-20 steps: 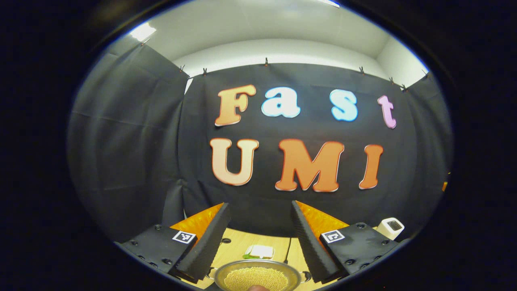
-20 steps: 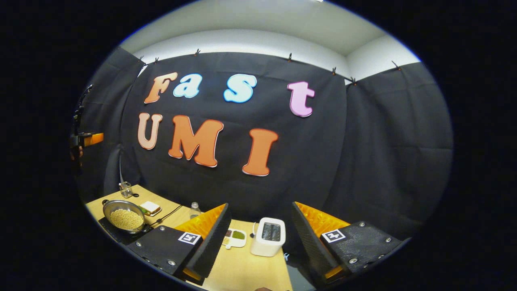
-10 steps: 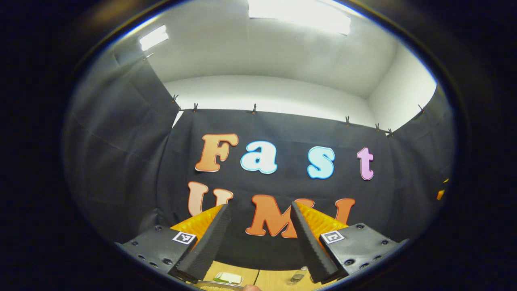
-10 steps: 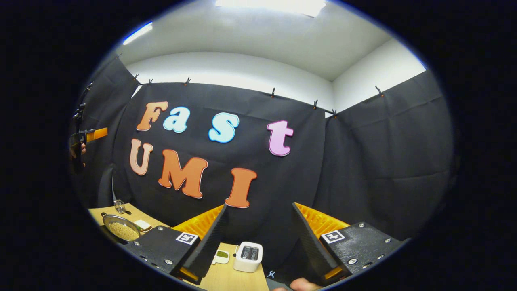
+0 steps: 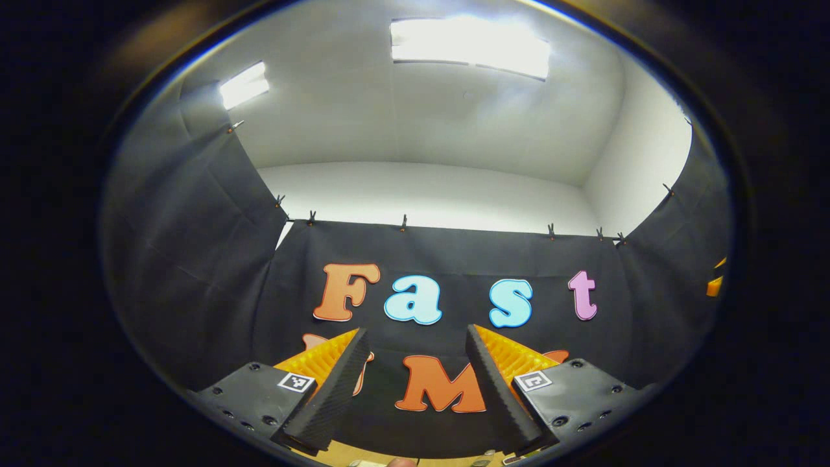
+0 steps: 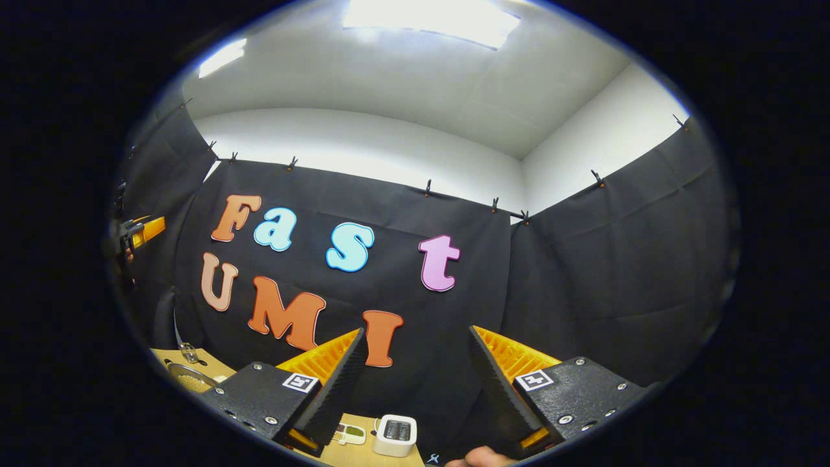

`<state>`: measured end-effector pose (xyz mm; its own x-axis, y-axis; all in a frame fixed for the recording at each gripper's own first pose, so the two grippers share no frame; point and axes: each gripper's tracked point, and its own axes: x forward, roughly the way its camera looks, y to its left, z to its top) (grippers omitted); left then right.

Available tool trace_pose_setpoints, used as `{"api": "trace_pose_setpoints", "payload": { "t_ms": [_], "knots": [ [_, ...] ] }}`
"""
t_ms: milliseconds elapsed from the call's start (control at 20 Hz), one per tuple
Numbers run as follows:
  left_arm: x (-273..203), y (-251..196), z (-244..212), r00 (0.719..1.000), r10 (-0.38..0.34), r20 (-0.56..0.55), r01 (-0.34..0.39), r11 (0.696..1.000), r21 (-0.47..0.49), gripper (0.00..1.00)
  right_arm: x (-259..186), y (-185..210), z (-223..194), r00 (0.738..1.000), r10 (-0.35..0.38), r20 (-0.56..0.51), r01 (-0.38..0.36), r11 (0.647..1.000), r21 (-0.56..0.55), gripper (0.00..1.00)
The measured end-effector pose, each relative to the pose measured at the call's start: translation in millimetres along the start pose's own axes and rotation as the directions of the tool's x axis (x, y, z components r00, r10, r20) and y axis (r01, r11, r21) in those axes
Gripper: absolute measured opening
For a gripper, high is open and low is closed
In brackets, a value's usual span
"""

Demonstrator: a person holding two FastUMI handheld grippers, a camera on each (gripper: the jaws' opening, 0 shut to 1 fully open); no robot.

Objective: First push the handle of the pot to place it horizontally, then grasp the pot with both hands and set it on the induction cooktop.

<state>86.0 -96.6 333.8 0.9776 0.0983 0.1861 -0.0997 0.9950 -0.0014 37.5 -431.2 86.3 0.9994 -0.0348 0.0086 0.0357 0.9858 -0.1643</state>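
In the right gripper view the metal pot (image 6: 189, 378), holding pale grains, shows as a sliver at the lower left on the wooden table (image 6: 198, 357). Its handle and whatever lies under it are hidden. My right gripper (image 6: 417, 331) is open and empty, raised well above the table and tilted up at the booth wall. My left gripper (image 5: 415, 331) is also open and empty, aimed at the wall and ceiling. The same left gripper (image 6: 139, 232) appears far off at the left edge of the right gripper view, held high by a hand.
A white box-shaped appliance (image 6: 395, 436) and a small white tray (image 6: 350, 433) sit on the table below my right gripper. A small glass jar (image 6: 189, 353) stands behind the pot. An orange part of the right gripper (image 5: 714, 285) shows at the right edge of the left gripper view.
Both grippers have risen and tilted upward. The pot has dropped out of the left gripper view and slid to the lower edge of the right gripper view. Both stay open.
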Motion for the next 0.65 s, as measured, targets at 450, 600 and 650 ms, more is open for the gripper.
{"api": "trace_pose_setpoints", "payload": {
  "t_ms": [450,600,650],
  "knots": [
    [5.9,23.0,1.8,0.998,0.047,0.038,-0.046,0.998,-0.037,0.96,13.6,19.4,7.8,1.0,0.015,0.02,-0.015,1.0,-0.001,0.95],
    [6.1,19.6,-3.5,0.999,0.03,0.026,-0.029,0.999,-0.039,0.97,17.6,22.2,10.0,0.999,0.019,0.027,-0.019,1.0,0.005,0.95],
    [6.8,19.0,-5.3,0.999,0.024,0.025,-0.023,0.999,-0.049,0.97,19.1,24.0,8.4,0.999,0.021,0.028,-0.021,1.0,0.005,0.95]
  ]
}}
